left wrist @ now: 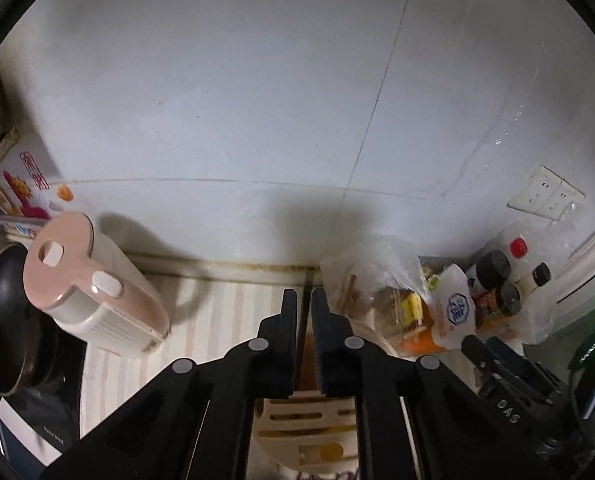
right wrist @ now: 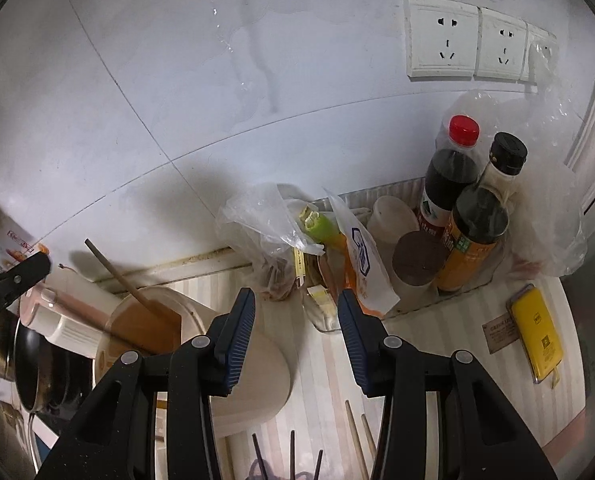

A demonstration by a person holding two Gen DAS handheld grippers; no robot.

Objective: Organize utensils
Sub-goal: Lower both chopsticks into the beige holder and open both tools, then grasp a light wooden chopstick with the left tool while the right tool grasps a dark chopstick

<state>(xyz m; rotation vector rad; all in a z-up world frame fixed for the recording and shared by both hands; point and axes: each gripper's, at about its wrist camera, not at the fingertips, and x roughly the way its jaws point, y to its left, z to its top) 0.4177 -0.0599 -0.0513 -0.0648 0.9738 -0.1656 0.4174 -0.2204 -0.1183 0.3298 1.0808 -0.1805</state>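
A cream utensil holder (left wrist: 309, 420) with a slotted top sits just under my left gripper (left wrist: 305, 294). In it stands a wooden spatula (right wrist: 145, 308), its handle leaning up towards the wall. My left gripper is shut; the handle only shows through the thin slit between its fingers. In the right wrist view the left gripper (right wrist: 45, 260) ends short of the handle's tip. My right gripper (right wrist: 294, 294) hangs open over the striped counter beside the holder (right wrist: 257, 376), with nothing between its fingers. Dark chopsticks (right wrist: 293, 456) and wooden chopsticks (right wrist: 357, 440) lie on the counter below it.
A pink-lidded kettle (left wrist: 97, 292) and a frying pan (left wrist: 1, 320) stand left of the holder. Plastic bags (right wrist: 265, 232), a glass jar (right wrist: 321, 312) and sauce bottles (right wrist: 449, 176) crowd the back right corner. A yellow device (right wrist: 535, 332) lies at right. Wall sockets (right wrist: 441, 36) are above.
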